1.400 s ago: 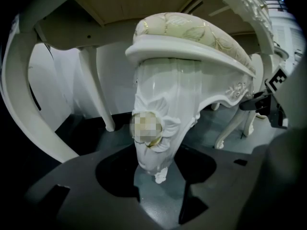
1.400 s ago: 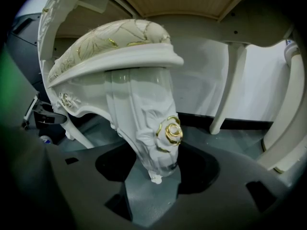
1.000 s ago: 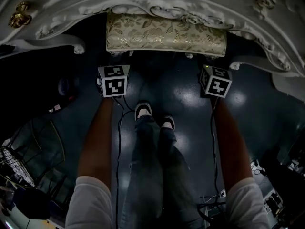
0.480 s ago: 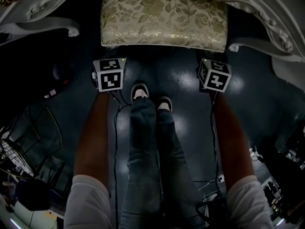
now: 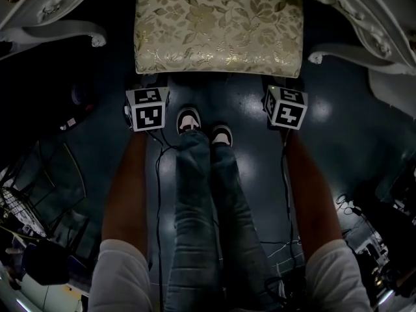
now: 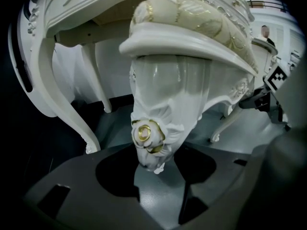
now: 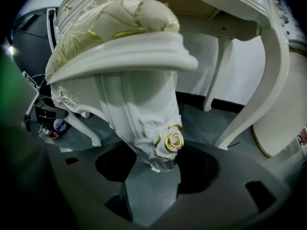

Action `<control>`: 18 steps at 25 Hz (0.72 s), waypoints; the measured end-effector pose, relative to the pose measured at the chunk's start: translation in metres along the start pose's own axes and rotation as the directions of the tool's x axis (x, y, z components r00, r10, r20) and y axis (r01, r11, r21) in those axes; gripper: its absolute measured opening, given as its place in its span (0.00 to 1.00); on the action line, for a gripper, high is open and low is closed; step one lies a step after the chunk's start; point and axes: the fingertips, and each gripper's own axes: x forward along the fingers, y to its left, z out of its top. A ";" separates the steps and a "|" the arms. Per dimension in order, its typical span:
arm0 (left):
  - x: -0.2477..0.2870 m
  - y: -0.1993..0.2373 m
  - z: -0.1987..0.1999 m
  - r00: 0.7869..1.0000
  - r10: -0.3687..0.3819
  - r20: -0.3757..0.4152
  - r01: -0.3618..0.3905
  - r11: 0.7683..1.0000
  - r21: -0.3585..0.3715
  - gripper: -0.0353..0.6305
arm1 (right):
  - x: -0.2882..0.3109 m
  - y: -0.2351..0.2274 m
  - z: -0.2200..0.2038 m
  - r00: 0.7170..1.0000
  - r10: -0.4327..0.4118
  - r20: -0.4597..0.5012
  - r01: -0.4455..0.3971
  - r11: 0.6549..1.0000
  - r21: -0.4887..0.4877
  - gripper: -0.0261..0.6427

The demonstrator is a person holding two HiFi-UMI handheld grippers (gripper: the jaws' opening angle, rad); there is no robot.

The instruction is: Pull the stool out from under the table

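White short sleeves (image 5: 122,270), blue jeans (image 5: 198,226), dark shoes (image 5: 188,119) edged in white. Left gripper (image 6: 157,174) and right gripper (image 7: 154,176) in matte dark grey, each with a white cube (image 5: 148,108) of black square markers and a thin black cable (image 5: 157,194).

Head view: table (image 5: 45,32) cut off at the picture's top edge. Stool (image 5: 218,25) legs hidden beneath its cushion (image 5: 188,44). Marker cubes (image 5: 148,108) cover the jaws of left gripper (image 5: 150,88) and right gripper (image 5: 285,88). Clutter (image 5: 23,223) on floor (image 5: 247,132) at lower-left corner too dark to identify.
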 end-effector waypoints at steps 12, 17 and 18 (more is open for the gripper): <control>-0.007 -0.005 -0.002 1.000 0.015 -0.009 -0.015 0.999 -0.032 0.42 | -0.002 -0.003 0.002 1.000 0.024 -0.011 -0.024 1.000 -0.020 0.41; -0.010 -0.006 -0.003 0.999 0.008 -0.042 -0.010 0.999 -0.041 0.42 | -0.005 -0.003 0.002 0.999 0.032 -0.038 -0.034 0.999 -0.043 0.41; -0.010 -0.007 -0.003 0.999 0.007 -0.042 -0.009 0.999 -0.044 0.42 | -0.006 -0.004 0.002 0.999 0.033 -0.041 -0.034 0.998 -0.044 0.41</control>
